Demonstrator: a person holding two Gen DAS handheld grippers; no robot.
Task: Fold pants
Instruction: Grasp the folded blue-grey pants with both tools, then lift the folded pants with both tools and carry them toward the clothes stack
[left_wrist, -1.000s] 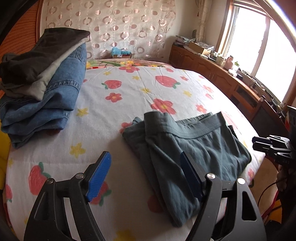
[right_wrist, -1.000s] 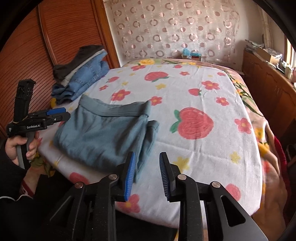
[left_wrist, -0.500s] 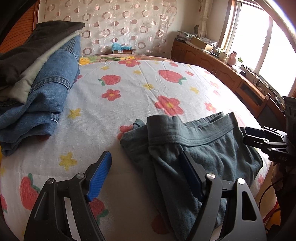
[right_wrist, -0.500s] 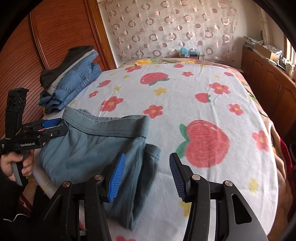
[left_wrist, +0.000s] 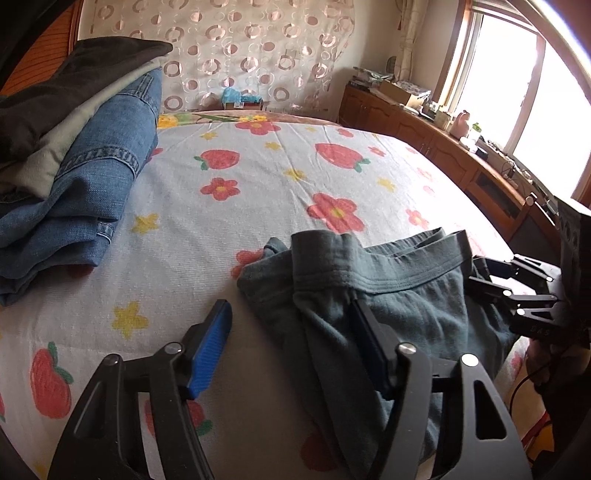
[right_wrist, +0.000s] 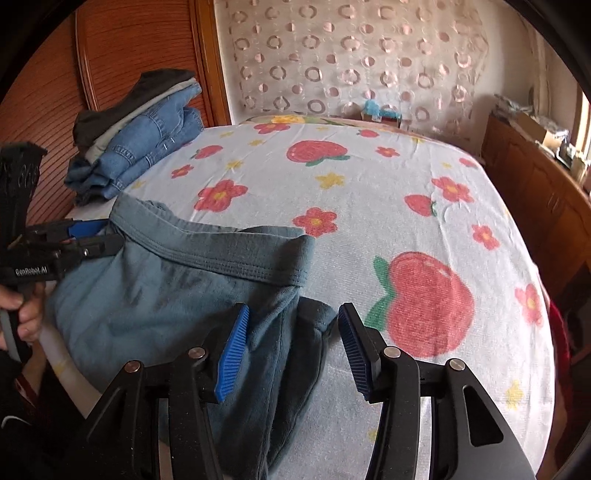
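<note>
Folded grey-green pants (left_wrist: 391, 295) lie on the flowered bed sheet near its front edge; they also show in the right wrist view (right_wrist: 177, 291). My left gripper (left_wrist: 291, 343) is open, straddling the pants' left folded edge, its right finger over the cloth. My right gripper (right_wrist: 291, 343) is open, its jaws on either side of the pants' right folded edge. Each gripper shows in the other's view: the right one (left_wrist: 517, 291) at the waistband's right end, the left one (right_wrist: 74, 240) at the waistband's left end.
A stack of folded jeans and darker clothes (left_wrist: 74, 155) lies at the bed's left side, also in the right wrist view (right_wrist: 136, 140). A wooden cabinet (left_wrist: 443, 147) with clutter runs under the window on the right. A wooden wardrobe (right_wrist: 110, 55) stands behind the stack.
Both grippers have moved forward and down onto the pants. The right gripper's jaws have opened wider. The pants lie in the same place.
</note>
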